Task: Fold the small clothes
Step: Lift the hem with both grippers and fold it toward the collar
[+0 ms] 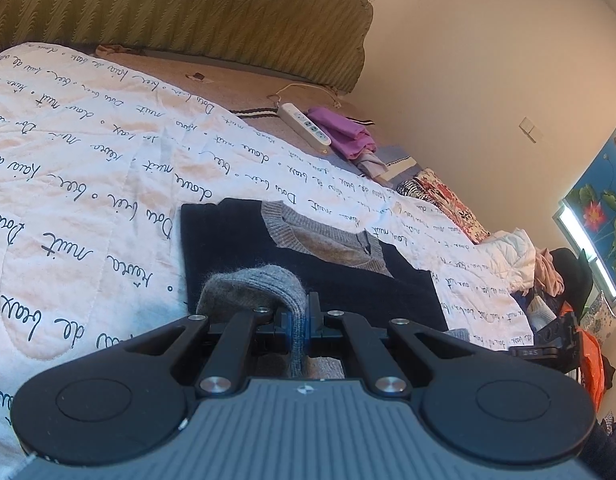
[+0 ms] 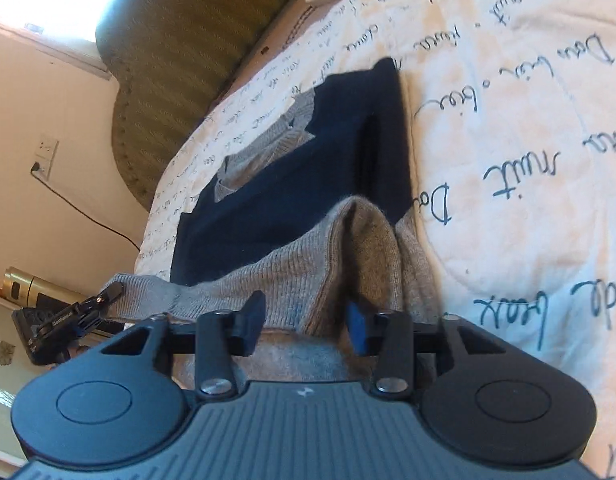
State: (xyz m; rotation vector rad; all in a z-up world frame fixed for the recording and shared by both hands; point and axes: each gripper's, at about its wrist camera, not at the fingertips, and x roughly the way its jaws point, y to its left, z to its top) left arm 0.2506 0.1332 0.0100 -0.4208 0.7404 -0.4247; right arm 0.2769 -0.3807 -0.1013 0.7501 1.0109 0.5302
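A navy sweater with a grey V collar lies flat on the white script-printed quilt. Its grey ribbed hem is lifted into a hump at the near edge. My left gripper is shut on a fold of that hem. In the right wrist view the same sweater stretches away. A raised fold of the hem stands between the fingers of my right gripper, whose jaws stand apart with the pads not clearly pressing. The left gripper shows at the hem's far left end.
A white power strip and a purple cloth lie at the head of the bed, below a green padded headboard. A pile of clothes sits at the bed's right edge. A wall socket with a cable is at the left.
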